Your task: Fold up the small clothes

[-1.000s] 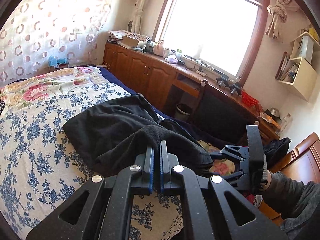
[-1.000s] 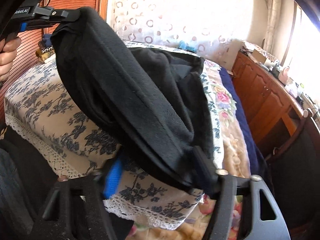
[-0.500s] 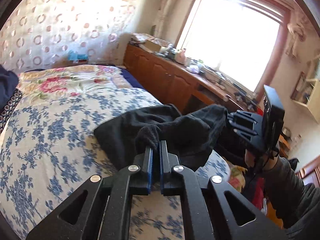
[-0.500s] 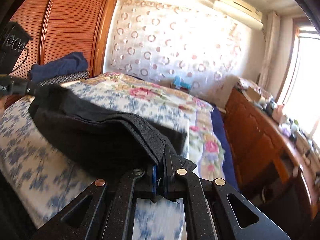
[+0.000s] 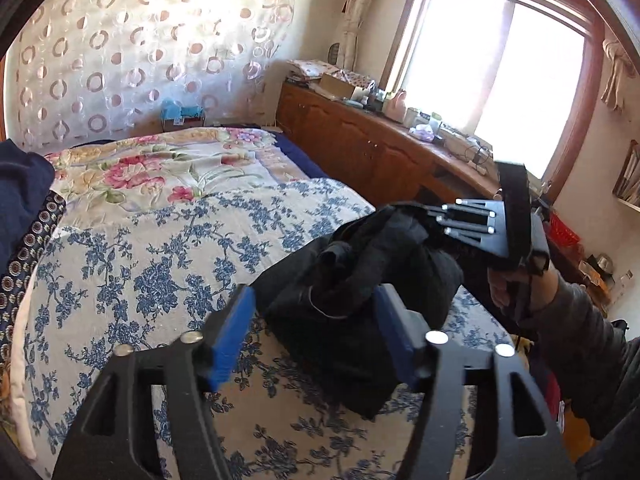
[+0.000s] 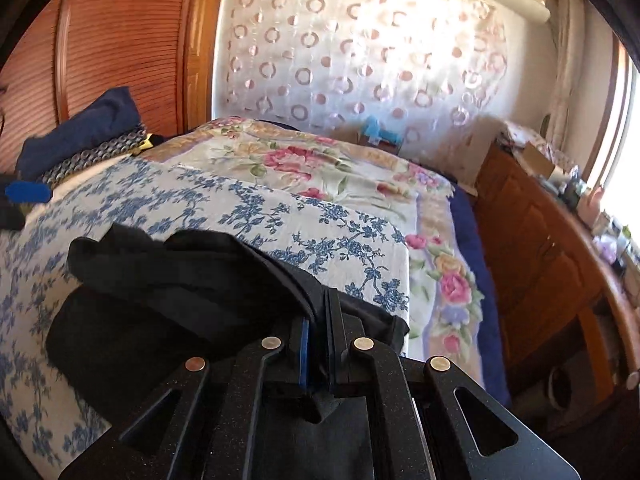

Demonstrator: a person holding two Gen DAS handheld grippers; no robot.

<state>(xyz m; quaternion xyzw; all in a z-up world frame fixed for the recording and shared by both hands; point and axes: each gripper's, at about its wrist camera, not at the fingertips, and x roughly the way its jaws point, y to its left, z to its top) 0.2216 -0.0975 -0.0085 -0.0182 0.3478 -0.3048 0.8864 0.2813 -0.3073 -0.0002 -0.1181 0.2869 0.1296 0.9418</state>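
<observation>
A soft, matte black garment [image 5: 360, 312], thick and fleecy in its folds, lies bunched on the bed [image 5: 152, 264], whose cover is smooth cloth printed with blue sprigs on white. The left gripper [image 5: 312, 332] is opening, its flat blue pads [image 5: 232, 336] spread either side of a crumpled hump of the fabric without pressing it. The right gripper [image 6: 317, 344] is pressed together on a flat banded edge of the garment (the cloth runs straight into the narrow slit between its fingers). Beyond lies a glossy quilt [image 6: 304, 164] with pink roses, and a ribbed wooden door [image 6: 116, 40].
</observation>
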